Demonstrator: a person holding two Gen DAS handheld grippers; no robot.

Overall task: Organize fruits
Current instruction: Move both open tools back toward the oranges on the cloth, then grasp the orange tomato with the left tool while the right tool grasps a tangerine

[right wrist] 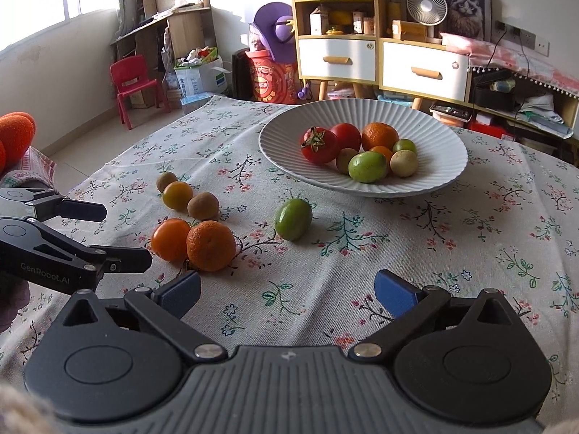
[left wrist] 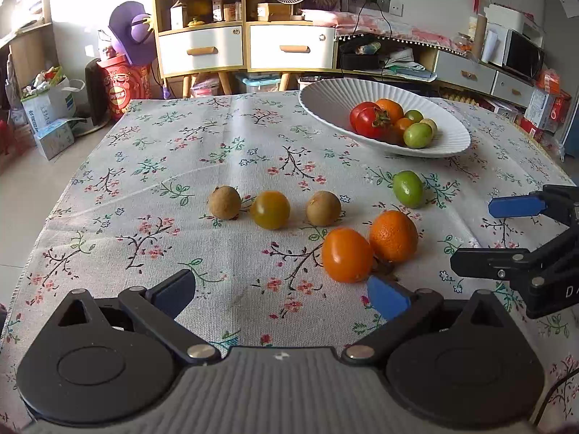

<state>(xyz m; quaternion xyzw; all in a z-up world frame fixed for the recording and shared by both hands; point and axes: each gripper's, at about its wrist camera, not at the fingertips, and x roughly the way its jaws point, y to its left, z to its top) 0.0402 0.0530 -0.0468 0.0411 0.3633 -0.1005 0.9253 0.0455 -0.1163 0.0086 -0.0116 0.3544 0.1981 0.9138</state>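
Note:
A white ribbed bowl (left wrist: 325,97) (right wrist: 434,152) holds several fruits, among them a red tomato (left wrist: 371,122), an orange and green ones. On the floral cloth lie a smooth orange fruit (left wrist: 346,254) (right wrist: 170,239) touching a rough tangerine (left wrist: 393,235) (right wrist: 210,246), a green fruit (left wrist: 408,188) (right wrist: 293,218), a yellow-green tomato (left wrist: 270,209) (right wrist: 177,195) and two brown fruits (left wrist: 224,202) (left wrist: 323,208). My left gripper (left wrist: 280,294) is open and empty, just short of the orange pair. My right gripper (right wrist: 287,293) is open and empty, to their right.
The table's far edge meets a yellow shelf unit with white drawers (left wrist: 246,47). A red child's chair (right wrist: 135,85) and bags stand on the floor at the left. The right gripper shows at the right edge of the left wrist view (left wrist: 506,235).

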